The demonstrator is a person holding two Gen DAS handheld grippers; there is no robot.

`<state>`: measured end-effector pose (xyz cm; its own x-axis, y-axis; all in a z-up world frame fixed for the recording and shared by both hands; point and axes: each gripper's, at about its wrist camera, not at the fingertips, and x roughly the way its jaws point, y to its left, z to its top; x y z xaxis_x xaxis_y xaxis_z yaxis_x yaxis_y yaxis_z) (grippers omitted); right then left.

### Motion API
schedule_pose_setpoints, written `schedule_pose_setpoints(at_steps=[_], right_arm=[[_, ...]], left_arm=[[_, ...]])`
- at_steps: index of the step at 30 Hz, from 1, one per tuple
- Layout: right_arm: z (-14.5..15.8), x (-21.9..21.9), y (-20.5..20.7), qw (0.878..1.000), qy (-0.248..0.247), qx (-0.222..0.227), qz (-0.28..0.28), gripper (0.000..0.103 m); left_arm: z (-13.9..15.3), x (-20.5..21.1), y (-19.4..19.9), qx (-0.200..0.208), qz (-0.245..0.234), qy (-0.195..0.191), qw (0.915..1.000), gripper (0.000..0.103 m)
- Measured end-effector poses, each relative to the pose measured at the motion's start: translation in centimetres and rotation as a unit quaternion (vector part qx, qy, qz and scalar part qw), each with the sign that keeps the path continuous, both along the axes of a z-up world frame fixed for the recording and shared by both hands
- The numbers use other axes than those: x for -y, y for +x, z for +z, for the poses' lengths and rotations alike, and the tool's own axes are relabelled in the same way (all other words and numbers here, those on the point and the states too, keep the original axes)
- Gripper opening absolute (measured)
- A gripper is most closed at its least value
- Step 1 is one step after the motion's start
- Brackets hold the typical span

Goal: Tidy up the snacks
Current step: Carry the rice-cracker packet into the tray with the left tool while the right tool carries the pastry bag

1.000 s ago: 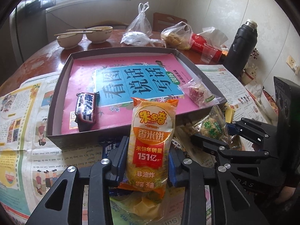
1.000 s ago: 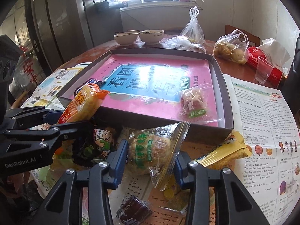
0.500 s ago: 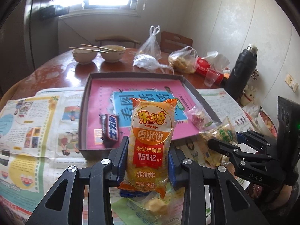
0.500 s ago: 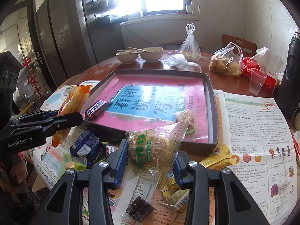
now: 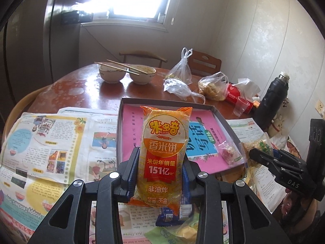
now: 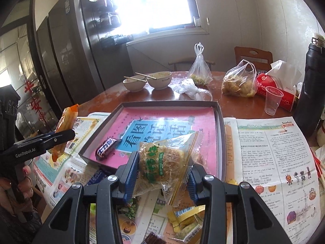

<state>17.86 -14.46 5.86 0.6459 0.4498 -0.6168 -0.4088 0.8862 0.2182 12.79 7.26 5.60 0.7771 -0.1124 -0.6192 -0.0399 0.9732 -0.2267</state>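
Note:
My left gripper (image 5: 160,174) is shut on an orange rice-cracker pack (image 5: 163,152), held upright above the newspaper near the box's front edge. From the right wrist view that same left gripper (image 6: 59,140) and its orange pack (image 6: 65,130) show at the left. A clear bag of shredded crispy snack (image 6: 164,162) is clamped in my right gripper (image 6: 162,174); the right gripper (image 5: 262,154) and its bag (image 5: 258,146) appear at the right of the left wrist view. The shallow grey box (image 6: 220,134) holds a pink book, a Snickers bar (image 6: 106,145) and a small clear pack (image 5: 229,152).
Loose snacks (image 6: 182,221) lie on newspaper (image 6: 274,152) in front of the box. Behind it on the wooden table stand two bowls with chopsticks (image 6: 148,81), plastic bags (image 6: 237,83), a plastic cup (image 6: 272,99), a red tissue pack (image 6: 278,93) and a black flask (image 6: 310,85).
Both grippers have risen with their snacks still clamped; the box and table now look farther below. The left one has also shifted left of the box.

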Motion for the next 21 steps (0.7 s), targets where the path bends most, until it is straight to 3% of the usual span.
schedule_pose_setpoints(at_steps=[21], right_arm=[[-0.8, 0.2, 2.8, 0.999, 0.029, 0.007, -0.037, 0.043]], left_arm=[[-1.5, 2.9, 5.0, -0.02, -0.018, 0.003, 0.9996, 0.037]])
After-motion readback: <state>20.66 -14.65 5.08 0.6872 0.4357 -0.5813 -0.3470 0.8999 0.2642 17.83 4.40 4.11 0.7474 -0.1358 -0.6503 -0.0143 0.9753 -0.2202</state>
